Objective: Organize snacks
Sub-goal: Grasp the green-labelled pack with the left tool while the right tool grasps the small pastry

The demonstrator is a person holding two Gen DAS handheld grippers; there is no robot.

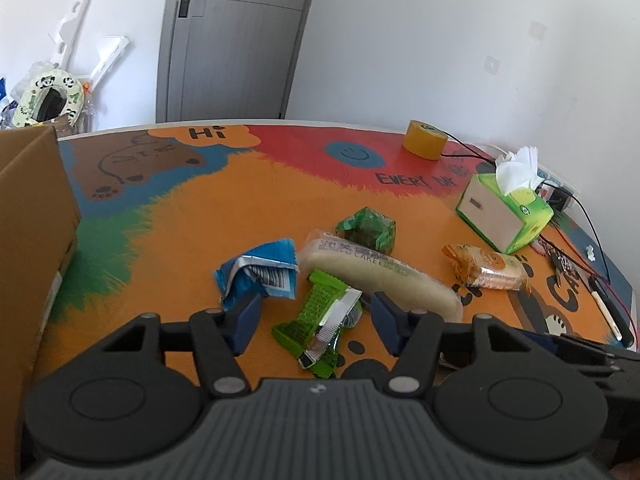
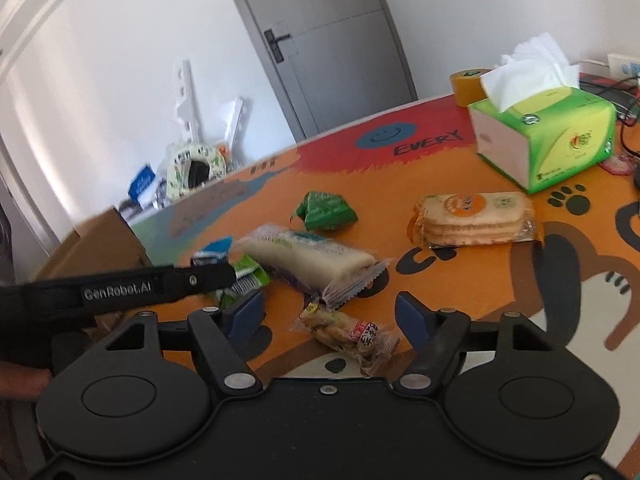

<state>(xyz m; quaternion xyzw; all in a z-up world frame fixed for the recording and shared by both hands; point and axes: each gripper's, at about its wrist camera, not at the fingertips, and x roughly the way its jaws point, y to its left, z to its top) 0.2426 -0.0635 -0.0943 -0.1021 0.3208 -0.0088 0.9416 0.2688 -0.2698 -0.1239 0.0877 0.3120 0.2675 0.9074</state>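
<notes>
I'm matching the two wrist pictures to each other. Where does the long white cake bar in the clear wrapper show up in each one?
Left wrist: the long white cake bar lies just right of centre, slanting down toward the right finger.
Right wrist: the same bar lies left of centre, beyond the open jaws.
Shared landmark: the green tissue box, far right in both.

My left gripper [image 2: 208, 276] hides most of the blue packet [image 2: 212, 250] from my right camera. The cardboard box [image 1: 28, 216] runs off frame. Wrapper print is unreadable.
</notes>
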